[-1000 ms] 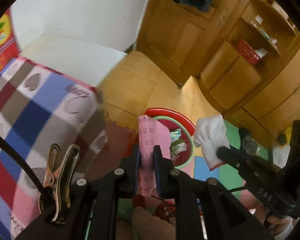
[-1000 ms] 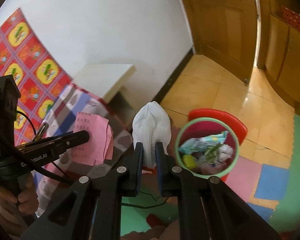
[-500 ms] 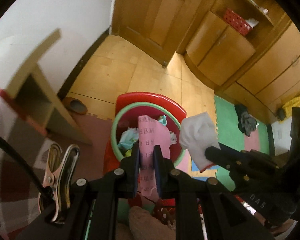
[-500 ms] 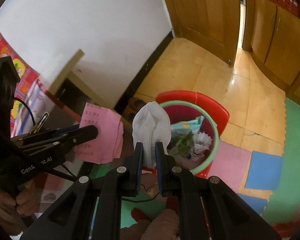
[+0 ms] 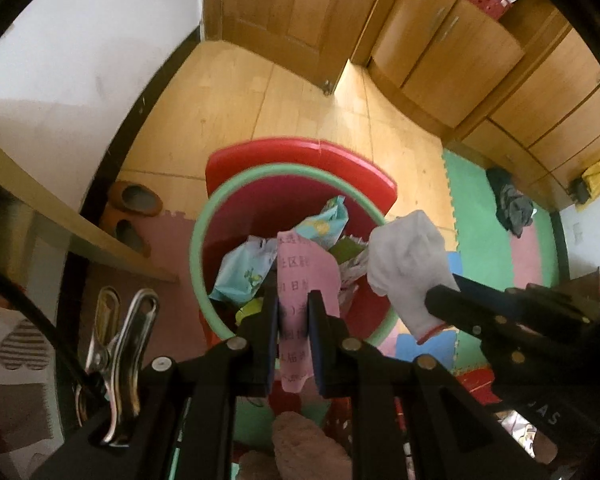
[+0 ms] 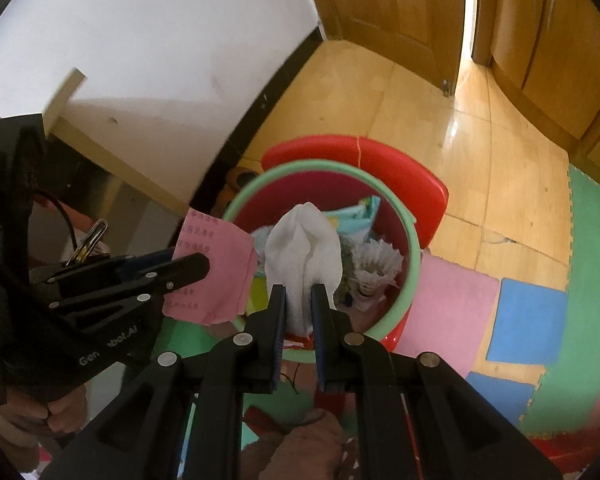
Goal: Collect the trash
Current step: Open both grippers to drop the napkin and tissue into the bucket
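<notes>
Both tongs have swung off the bed and now sit over the bin (image 5: pixel 198 236), closer than 1 s ago. Risk: the paper (image 5: pixel 300 280) is light and could flutter past the rim on release; the glove (image 6: pixel 302 252) could snag a finger. Left tongs (image 5: pixel 293 312) narrow, pinching the paper; right tongs (image 6: pixel 299 304) narrow, clamping the glove.

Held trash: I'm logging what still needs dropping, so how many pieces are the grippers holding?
2: pink paper in the left gripper, white glove in the right gripper, both above the bin.
</notes>
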